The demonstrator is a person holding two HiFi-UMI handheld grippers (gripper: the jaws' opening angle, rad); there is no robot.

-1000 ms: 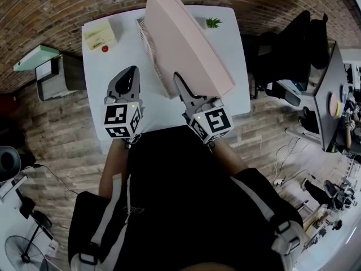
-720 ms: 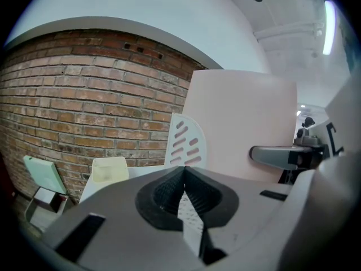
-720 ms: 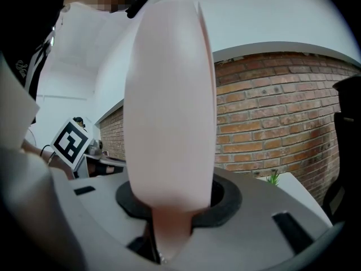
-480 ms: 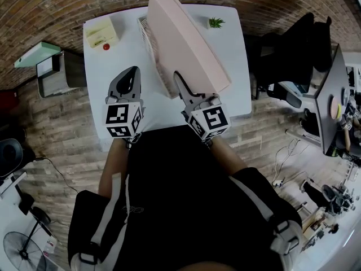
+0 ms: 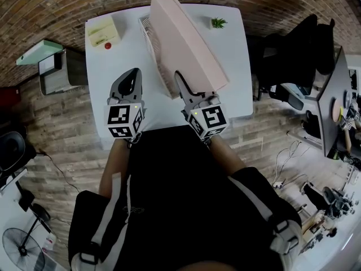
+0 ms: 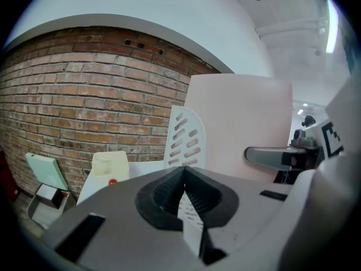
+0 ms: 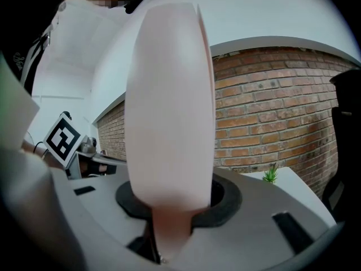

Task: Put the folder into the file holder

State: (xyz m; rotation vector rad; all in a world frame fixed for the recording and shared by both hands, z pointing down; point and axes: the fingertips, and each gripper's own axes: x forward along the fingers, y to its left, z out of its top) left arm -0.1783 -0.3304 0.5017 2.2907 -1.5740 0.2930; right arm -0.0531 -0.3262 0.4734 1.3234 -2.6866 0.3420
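Above file holder (image 5: 151, 47) | folder (image 5: 186, 44) edge pinched (right hand-held gripper (image 5: 180, 82)) | possibly touching

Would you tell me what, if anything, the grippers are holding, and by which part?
The right gripper clamps the thick pink folder by its near edge; the left gripper is shut on nothing.
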